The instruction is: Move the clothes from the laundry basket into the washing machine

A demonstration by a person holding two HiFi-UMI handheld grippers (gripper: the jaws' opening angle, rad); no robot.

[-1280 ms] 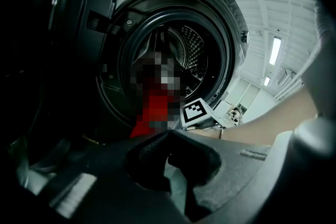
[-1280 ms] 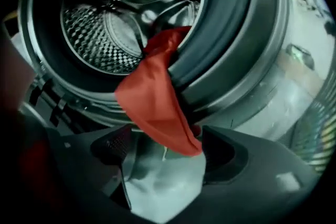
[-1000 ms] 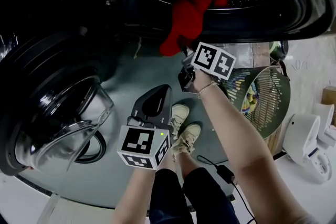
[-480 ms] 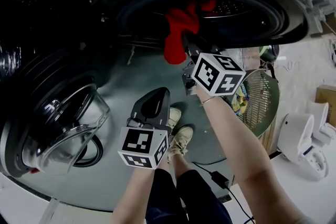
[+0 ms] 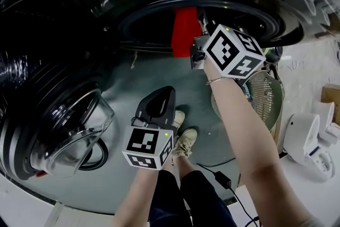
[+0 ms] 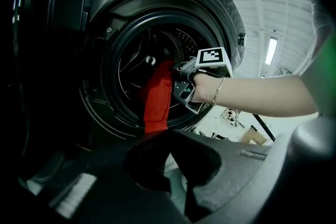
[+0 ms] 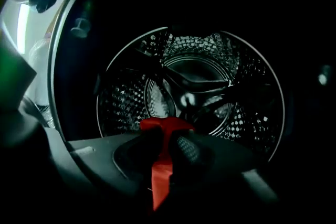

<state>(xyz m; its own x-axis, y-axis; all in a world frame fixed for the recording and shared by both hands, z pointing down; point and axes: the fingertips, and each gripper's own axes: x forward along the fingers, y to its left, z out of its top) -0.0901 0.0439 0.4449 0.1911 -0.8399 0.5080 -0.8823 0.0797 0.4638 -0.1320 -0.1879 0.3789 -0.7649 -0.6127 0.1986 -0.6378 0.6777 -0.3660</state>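
the red garment [image 5: 186, 32] hangs at twelve o'clock in the head view, at the mouth of the washing machine drum [image 7: 191, 92]. the right gripper [image 7: 167, 145] pinches it near its top edge. the jaws are drawn in tight on a thin fold of the cloth, and the rest trails down in a narrow strip across the lower rim of the opening, towards six o'clock in the right gripper view.

it looks light and wholly limp, a thin fabric that bunches and drapes, so a pinch on a gathered fold should carry it. the likelier trouble, i judge, is the loose tail catching on the rim rather than the cloth slipping out.

the left gripper [image 5: 156, 106] hovers low near the middle of the head view, jaws closed together with nothing between them. the laundry basket [image 5: 268, 109] stands at three o'clock, a little coloured fabric showing at its edge. the open door [image 5: 69, 130] hangs at eight o'clock. any further piece is best taken at a raised crease on top of the pile.
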